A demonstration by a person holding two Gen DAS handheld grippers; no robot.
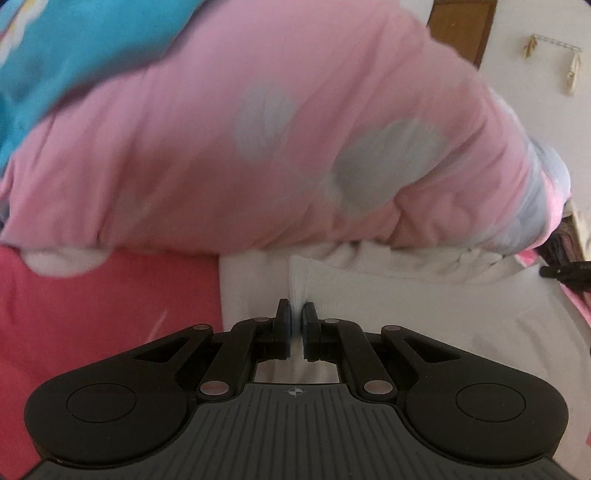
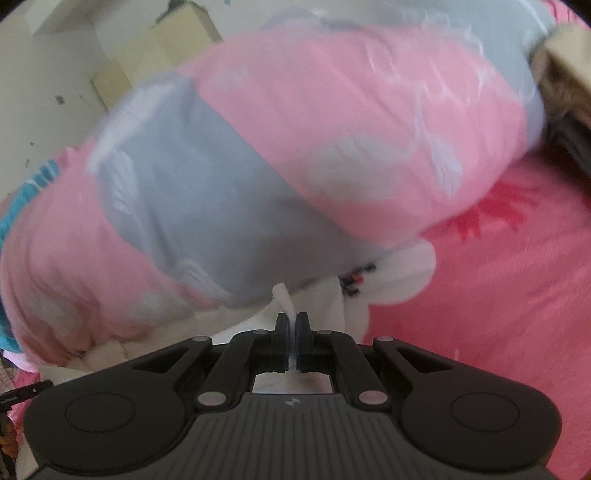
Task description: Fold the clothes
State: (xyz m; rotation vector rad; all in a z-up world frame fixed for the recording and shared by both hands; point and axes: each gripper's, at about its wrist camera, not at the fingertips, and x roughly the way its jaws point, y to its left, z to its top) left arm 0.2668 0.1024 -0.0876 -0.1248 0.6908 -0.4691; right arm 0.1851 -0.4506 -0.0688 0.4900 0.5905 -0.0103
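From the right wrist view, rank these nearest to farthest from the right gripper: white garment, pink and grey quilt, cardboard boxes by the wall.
1. White garment: pinched between the right gripper fingers, at its tips.
2. Pink and grey quilt: bundled just behind the garment, filling the middle of the view.
3. Cardboard boxes: upper left, against the wall beyond the quilt.

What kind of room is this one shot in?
Most likely a bedroom: a rolled pink quilt lies on a pink bedsheet, with white walls and a wooden door behind.
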